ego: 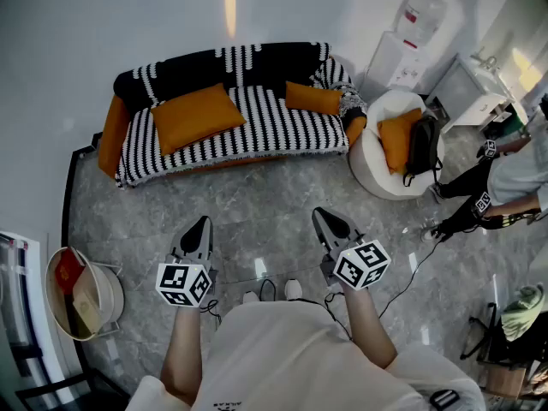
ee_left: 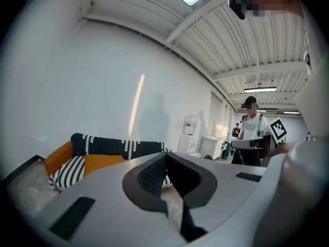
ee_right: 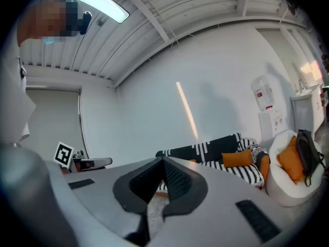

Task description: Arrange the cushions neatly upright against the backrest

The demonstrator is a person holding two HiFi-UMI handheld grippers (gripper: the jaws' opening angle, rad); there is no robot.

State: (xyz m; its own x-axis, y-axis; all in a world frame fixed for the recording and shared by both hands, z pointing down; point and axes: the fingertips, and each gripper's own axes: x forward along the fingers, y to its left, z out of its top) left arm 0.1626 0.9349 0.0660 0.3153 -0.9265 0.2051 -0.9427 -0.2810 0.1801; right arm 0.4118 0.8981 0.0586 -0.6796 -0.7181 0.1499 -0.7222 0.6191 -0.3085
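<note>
Sofa [ego: 282, 131] with two orange cushions [ego: 195, 115] [ego: 313, 98], third cushion [ego: 396, 138] on armchair [ego: 377, 176], both hand-held grippers [ego: 204, 222] [ego: 319, 213] closed

The sofa [ego: 274, 128] stands ahead of both grippers, against the wall. On its seat a large cushion [ego: 197, 116] lies ahead of the left gripper [ego: 202, 223], and a small cushion [ego: 313, 98] lies ahead of the right gripper [ego: 321, 215], by the backrest [ego: 257, 62]. Ahead and right of the right gripper, an armchair [ego: 368, 163] holds a third cushion [ego: 395, 137] with a bag [ego: 423, 146] just beside it. A water dispenser [ego: 409, 41] stands behind the armchair. A basket [ego: 111, 296] sits left of the left gripper. A person [ego: 514, 182] is well right of the right gripper.
</note>
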